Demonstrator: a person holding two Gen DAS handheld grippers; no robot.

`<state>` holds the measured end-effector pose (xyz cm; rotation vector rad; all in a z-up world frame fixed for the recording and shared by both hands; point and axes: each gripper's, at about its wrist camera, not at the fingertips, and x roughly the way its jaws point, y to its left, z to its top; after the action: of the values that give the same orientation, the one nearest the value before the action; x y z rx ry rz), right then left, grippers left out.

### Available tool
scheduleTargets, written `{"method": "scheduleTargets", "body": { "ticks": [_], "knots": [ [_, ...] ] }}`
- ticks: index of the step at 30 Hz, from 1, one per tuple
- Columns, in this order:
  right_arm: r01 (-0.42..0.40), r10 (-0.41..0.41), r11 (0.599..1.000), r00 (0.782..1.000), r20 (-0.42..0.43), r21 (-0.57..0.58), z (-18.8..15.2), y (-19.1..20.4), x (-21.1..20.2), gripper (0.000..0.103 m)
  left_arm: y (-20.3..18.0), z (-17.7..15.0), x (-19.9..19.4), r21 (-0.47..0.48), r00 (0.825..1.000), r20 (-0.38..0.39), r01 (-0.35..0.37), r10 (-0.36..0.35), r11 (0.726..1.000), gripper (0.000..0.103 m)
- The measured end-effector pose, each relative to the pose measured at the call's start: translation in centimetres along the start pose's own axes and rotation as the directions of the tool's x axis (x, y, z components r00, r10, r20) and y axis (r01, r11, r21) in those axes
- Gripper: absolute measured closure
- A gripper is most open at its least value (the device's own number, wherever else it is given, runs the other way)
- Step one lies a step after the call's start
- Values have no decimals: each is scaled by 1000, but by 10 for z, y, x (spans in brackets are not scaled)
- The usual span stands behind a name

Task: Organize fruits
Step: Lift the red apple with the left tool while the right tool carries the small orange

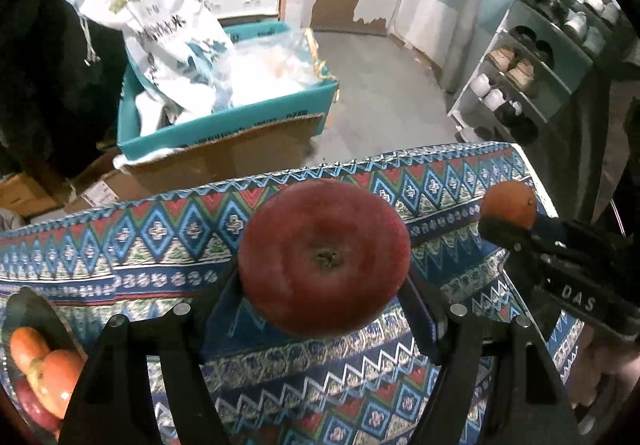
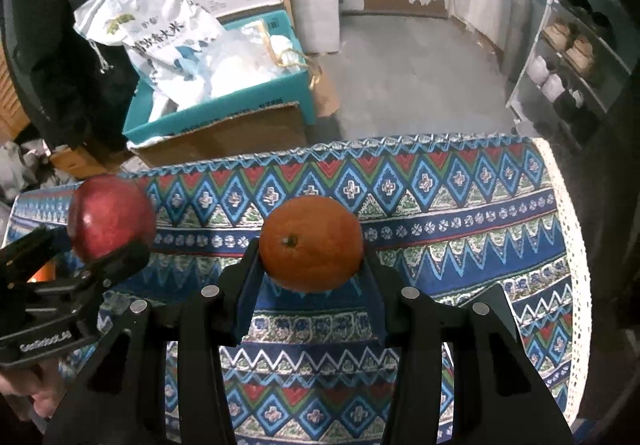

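A dark red apple [image 1: 324,257] sits between the pads of my left gripper [image 1: 324,285], which is shut on it above the patterned tablecloth [image 1: 160,237]. In the right wrist view the same apple [image 2: 110,217] shows at the left, held in the left gripper [image 2: 108,245]. An orange [image 2: 312,243] is clamped in my right gripper [image 2: 312,269], lifted off the cloth. The left wrist view shows that orange [image 1: 510,207] at the right, in the right gripper [image 1: 504,225]. A metal bowl [image 1: 28,309] at the lower left holds several reddish-orange fruits [image 1: 48,369].
Beyond the table's far edge stands a teal box [image 1: 224,121] with a white rice bag [image 1: 160,21] on cardboard boxes. A shoe rack [image 1: 532,57] lines the right wall. A hand [image 2: 36,393] grips the left tool. The white lace hem [image 2: 576,245] marks the table's right edge.
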<state>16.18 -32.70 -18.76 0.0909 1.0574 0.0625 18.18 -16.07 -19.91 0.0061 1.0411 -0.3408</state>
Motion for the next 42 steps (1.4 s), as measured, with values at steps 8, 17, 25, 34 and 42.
{"method": "scheduleTargets", "body": {
  "ticks": [8,17,25,34,42],
  "knots": [
    [14,-12,999,998,65,-34,2,13,-41,57,1,-5,-45,15,998,52,-30,29,999,27],
    [-3,15,996,990,140,-85,5,38,-88,57,7,-9,-92,6,994,108,-20,20,1000,27],
    [-36,55,994,981,187,-107,2,52,-122,57,19,-18,-128,0,991,136,-21,21,1000,27],
    [-71,103,986,970,219,-149,-4,76,-149,57,35,-34,-165,-24,986,166,-30,33,999,27],
    [-101,146,976,962,232,-194,-11,102,-163,57,51,-49,-191,-40,981,189,-46,53,998,27]
  ]
}}
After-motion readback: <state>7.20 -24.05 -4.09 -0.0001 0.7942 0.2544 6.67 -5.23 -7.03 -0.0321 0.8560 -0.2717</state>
